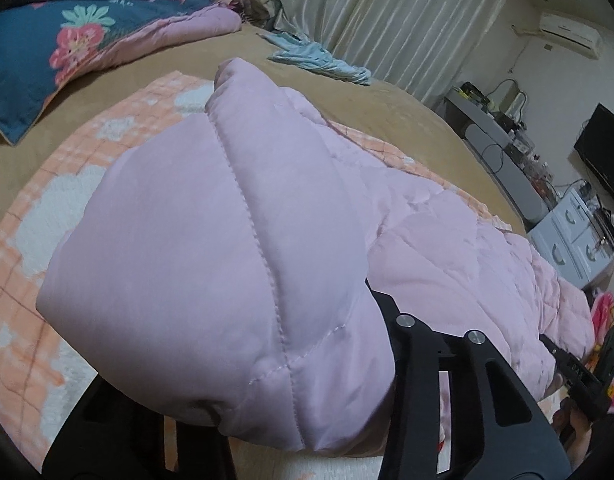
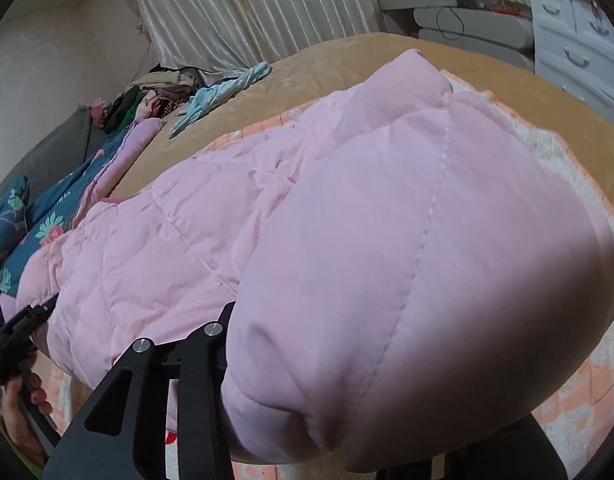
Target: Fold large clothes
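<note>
Bed [image 1: 407,120] with tan cover. Directly on it: peach checked blanket [image 1: 47,240] at centre-left, blue floral quilt [image 1: 39,60] upper left, light-blue garment [image 1: 319,60] near the curtain.

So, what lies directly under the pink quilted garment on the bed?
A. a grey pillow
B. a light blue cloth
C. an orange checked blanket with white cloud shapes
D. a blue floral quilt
C: the orange checked blanket shows around the edges of the pink quilted garment, while the blue floral quilt and the light blue cloth lie apart, further back on the bed.
</note>
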{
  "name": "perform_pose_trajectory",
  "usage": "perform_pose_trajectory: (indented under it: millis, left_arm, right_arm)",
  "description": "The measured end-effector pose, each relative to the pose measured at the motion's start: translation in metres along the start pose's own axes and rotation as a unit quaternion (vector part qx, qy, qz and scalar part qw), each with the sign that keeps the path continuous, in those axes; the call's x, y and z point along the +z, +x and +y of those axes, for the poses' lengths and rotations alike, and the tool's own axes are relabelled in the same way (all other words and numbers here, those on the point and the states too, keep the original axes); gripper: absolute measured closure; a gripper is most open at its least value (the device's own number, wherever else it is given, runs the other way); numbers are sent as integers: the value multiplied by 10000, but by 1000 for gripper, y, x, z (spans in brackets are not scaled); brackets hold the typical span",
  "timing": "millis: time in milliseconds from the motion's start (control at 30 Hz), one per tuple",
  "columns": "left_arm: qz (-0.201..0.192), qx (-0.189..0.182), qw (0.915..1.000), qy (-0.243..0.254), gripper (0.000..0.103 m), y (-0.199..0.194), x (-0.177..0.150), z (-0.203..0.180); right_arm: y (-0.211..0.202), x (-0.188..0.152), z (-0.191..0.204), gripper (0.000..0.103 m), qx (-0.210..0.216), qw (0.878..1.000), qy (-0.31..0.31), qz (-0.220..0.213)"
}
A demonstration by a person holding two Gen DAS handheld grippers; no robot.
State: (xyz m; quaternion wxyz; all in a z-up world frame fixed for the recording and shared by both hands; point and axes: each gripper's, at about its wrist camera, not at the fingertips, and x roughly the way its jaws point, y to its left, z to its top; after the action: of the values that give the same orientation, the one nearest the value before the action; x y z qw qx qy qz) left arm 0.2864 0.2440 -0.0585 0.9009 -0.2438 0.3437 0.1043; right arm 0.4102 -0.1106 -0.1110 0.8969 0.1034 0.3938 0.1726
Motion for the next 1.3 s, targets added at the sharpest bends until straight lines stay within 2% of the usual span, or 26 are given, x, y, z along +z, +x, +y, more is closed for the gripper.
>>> perform_pose_trajectory:
  millis: [133, 633, 1300]
  left_arm:
    - [-63, 59, 9998, 198, 70, -12, 3, -4]
    - [-50, 72, 9989, 455, 71, -57, 3, -4]
    - [-39, 11, 9985, 551, 71, -103, -22, 10]
  right_arm:
    - [-10, 2, 6, 68, -30, 9998, -180, -43]
    - [-66, 6, 38, 71, -29, 9968, -762, -253]
    - [-117, -36, 51, 71, -30, 9955, -899, -307]
